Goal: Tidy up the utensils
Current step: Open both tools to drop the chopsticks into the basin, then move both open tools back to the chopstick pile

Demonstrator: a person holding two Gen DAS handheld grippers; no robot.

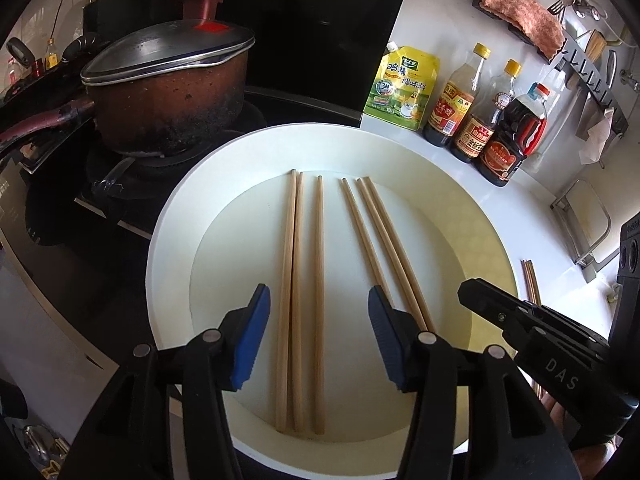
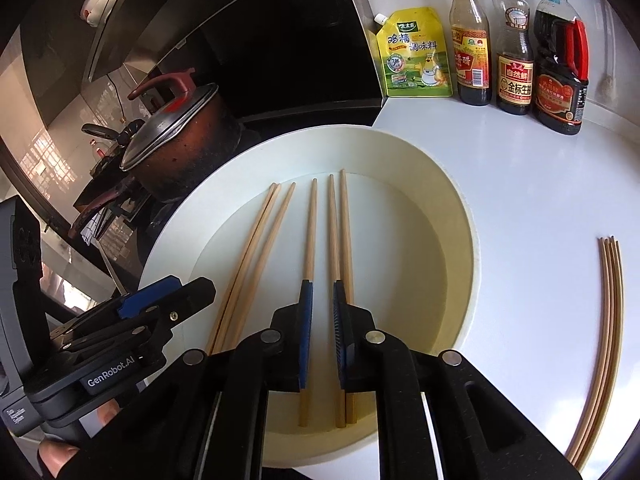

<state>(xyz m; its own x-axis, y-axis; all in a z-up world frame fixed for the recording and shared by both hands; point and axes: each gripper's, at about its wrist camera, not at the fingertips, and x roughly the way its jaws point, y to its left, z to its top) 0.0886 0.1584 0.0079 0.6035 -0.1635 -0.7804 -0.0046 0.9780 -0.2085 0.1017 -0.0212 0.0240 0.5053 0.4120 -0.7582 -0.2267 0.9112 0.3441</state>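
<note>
Left tool hangs over the white tray with its blue pads spread wide, straddling three chopsticks that lie flat inside; nothing is gripped. Three more chopsticks lie just to their right in the same tray, fanning slightly, passing under that tool's right pad. Right tool sits over these, its pads narrowly parted with a small gap; one stick runs under each pad, and whether either is touched cannot be told. Behind the tray's left side stands a lidded brown pot on the stove. On the white desk, a yellow pouch and three sauce bottles line the back, and a bundle of chopsticks lies well right of the tray.
</note>
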